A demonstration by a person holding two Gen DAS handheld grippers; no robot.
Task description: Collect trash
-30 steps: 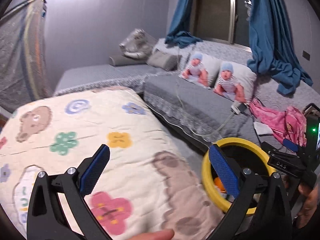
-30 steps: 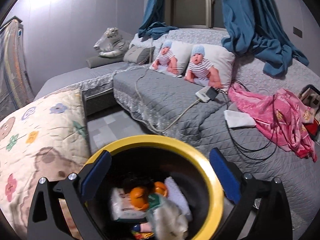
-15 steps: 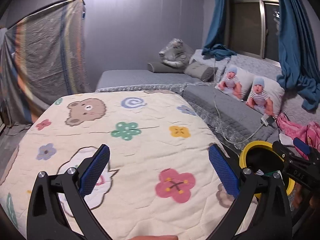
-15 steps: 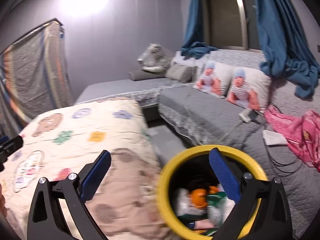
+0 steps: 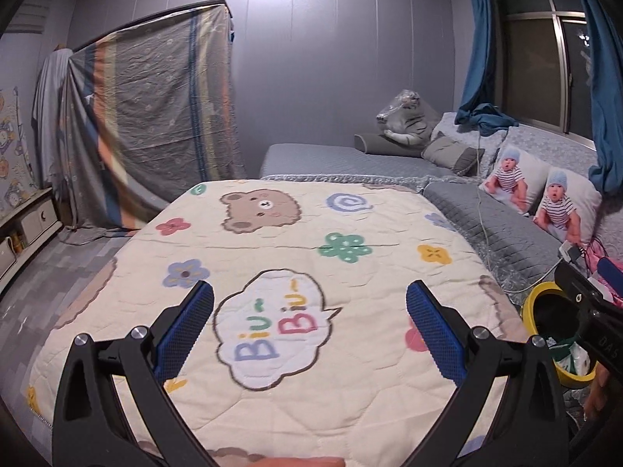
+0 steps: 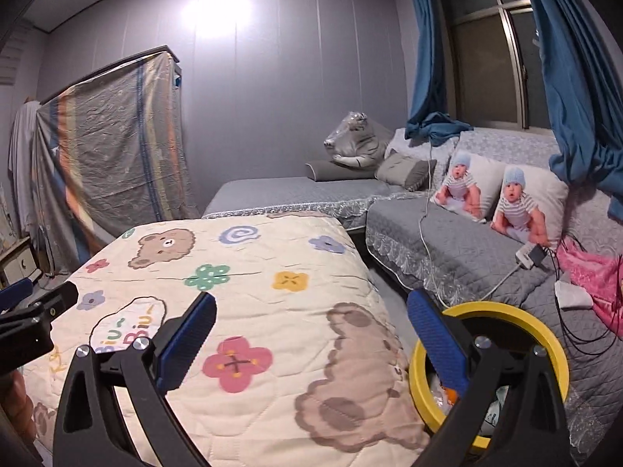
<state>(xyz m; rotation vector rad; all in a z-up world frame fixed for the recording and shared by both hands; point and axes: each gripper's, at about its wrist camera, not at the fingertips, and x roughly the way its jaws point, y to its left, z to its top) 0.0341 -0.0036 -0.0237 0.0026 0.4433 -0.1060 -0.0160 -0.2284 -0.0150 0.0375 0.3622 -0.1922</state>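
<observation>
Left wrist view: left gripper (image 5: 309, 317) spread wide, blue pads (image 5: 187, 330) apart, nothing between them; it hangs over a cream quilt (image 5: 296, 241) printed with a bear, flowers and a "Biu~Biu~" cloud. Yellow-rimmed bin (image 5: 539, 301) sits low at right, just off the quilt's edge, with pale wrappers (image 5: 572, 356) inside; the right gripper's black body partly covers it. Grey bed (image 5: 506, 229) beyond, with two baby-print pillows (image 5: 545, 190). Right wrist view: right gripper (image 6: 311, 334) likewise wide open and empty, over the quilt's near right corner (image 6: 272, 311). Bin (image 6: 506, 313) sits behind the right finger, between quilt and grey bed (image 6: 467, 257); trash (image 6: 447, 393) inside includes something orange and white packets. Left gripper's tip (image 6: 35, 307) shows at the left margin. Pink cloth (image 6: 592, 276) and a white charger (image 6: 529, 255) lie on the bed.
</observation>
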